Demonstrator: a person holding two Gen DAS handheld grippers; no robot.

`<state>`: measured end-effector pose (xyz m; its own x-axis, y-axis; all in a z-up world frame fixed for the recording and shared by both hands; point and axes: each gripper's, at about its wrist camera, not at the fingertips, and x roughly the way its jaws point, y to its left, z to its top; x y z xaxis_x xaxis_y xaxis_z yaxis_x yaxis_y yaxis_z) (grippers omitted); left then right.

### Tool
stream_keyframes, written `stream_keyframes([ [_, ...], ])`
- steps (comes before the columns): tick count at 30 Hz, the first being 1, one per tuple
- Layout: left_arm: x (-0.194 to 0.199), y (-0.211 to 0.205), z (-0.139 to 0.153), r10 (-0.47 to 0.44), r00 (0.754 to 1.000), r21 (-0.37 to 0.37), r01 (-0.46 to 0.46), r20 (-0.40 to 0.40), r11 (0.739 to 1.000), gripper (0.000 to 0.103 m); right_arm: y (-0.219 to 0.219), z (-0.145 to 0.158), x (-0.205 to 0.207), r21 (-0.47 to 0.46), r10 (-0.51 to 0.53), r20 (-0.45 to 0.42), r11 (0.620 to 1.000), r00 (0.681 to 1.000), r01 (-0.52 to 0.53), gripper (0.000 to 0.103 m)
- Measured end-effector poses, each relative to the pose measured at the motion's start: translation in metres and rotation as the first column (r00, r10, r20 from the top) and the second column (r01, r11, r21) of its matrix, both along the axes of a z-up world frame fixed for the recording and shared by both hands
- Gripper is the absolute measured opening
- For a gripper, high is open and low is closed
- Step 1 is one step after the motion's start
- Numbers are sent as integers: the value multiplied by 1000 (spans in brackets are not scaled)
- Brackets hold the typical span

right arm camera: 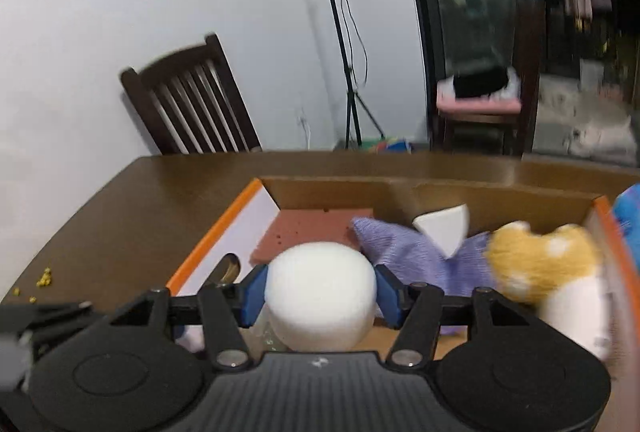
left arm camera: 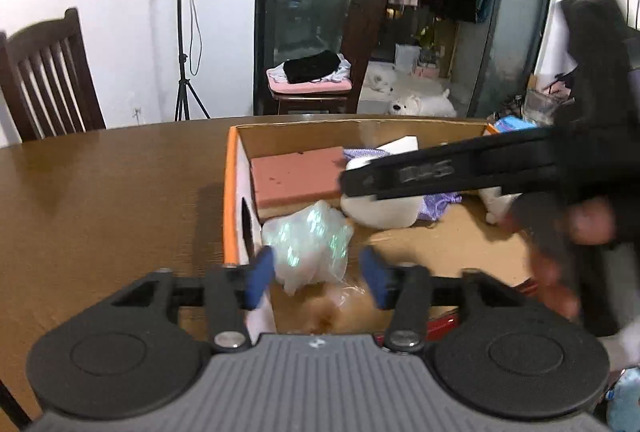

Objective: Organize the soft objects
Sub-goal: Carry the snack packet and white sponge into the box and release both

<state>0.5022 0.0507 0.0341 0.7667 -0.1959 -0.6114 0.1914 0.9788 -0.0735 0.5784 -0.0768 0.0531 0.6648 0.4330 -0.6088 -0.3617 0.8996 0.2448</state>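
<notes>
An open cardboard box (left arm camera: 231, 192) with an orange rim stands on the brown table (left arm camera: 100, 192). Inside lie a pink sponge block (left arm camera: 298, 178), a crumpled iridescent plastic bag (left arm camera: 306, 238), a purple cloth (right arm camera: 404, 252), a white wedge (right arm camera: 442, 226) and a yellow-and-white plush (right arm camera: 540, 264). My left gripper (left arm camera: 318, 276) is open above the box's near left corner, with the plastic bag between and just beyond its blue pads. My right gripper (right arm camera: 320, 294) is shut on a round white foam cushion (right arm camera: 320, 296) over the box; it also shows in the left wrist view (left arm camera: 378, 210).
Dark wooden chairs (left arm camera: 48, 72) stand behind the table, one with a pink cushion and folded clothes (left arm camera: 310, 72). A light stand (left arm camera: 184, 32) stands by the wall. Yellow crumbs (right arm camera: 44, 278) lie on the table's left. A blue packet (left arm camera: 512, 124) lies right of the box.
</notes>
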Motion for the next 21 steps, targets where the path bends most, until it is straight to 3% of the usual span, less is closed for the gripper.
stream_keyframes([
  [2,-2,10,0,4,1000,-25,-4,4,1000,56,10,-6,1,-29,17,6,999,1000,-17,67],
  [4,-5,15,7,6,1000,-44,-6,17,999,56,14,-5,0,-43,22,17,999,1000,-21,68],
  [9,-30,17,38,58,992,-19,-56,115,998,66,-5,21,-10,21,42,32,999,999,-43,73],
  [16,-81,25,85,99,973,-25,-96,207,995,72,-63,89,-76,-19,23,174,1000,985,-20,76],
  [21,-129,14,94,103,963,-25,-100,249,995,76,-110,109,-141,-77,-4,250,997,968,24,78],
])
